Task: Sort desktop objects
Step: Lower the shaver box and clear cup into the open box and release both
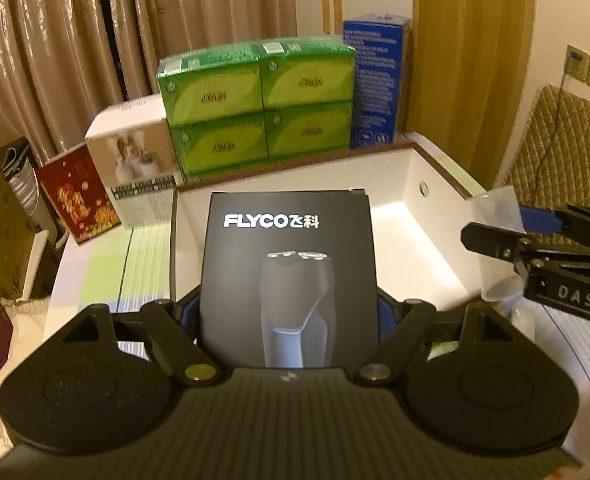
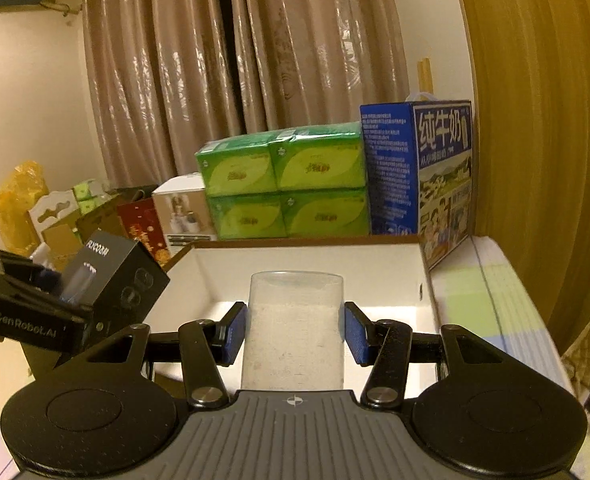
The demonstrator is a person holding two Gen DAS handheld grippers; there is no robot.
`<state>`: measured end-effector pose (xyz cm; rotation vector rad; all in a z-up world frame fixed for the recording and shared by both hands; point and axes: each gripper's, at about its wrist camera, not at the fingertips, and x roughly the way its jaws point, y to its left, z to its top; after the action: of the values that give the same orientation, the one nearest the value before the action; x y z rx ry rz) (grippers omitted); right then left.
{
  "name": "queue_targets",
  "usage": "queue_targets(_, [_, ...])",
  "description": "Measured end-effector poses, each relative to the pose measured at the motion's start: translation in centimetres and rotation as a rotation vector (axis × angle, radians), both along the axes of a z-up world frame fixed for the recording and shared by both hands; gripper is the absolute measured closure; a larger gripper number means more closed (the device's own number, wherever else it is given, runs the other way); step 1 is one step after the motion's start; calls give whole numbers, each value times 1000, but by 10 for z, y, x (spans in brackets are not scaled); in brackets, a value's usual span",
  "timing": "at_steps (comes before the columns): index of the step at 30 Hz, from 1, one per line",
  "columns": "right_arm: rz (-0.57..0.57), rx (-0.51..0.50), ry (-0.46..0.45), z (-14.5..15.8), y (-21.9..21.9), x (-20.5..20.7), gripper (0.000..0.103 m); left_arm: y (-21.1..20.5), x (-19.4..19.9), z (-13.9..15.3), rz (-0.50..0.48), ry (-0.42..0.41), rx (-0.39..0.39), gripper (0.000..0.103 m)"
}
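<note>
In the left wrist view, my left gripper is shut on a black FLYCO shaver box, its blue pads pressing both sides. The box hangs over the near edge of an open white carton. In the right wrist view, my right gripper is shut on a translucent plastic cup, held upright in front of the same white carton. Each view shows the other hand: the right gripper with the cup at the right edge, and the left gripper with the black box at the left.
Behind the carton stand stacked green tissue packs, a blue milk case, a white appliance box and a red box. Curtains hang behind them. A quilted chair back is at the right, with clutter off the table's left edge.
</note>
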<state>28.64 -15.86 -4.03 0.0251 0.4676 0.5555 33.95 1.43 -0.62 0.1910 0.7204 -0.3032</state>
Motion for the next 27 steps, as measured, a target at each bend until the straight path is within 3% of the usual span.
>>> queue_targets(14, [-29,-104,68,2,19,68,54,-19,79,-26,55,54,15,27])
queue_targets(27, [-17,-216,176,-33,38,94,54,-18,115,-85,139,264,53,27])
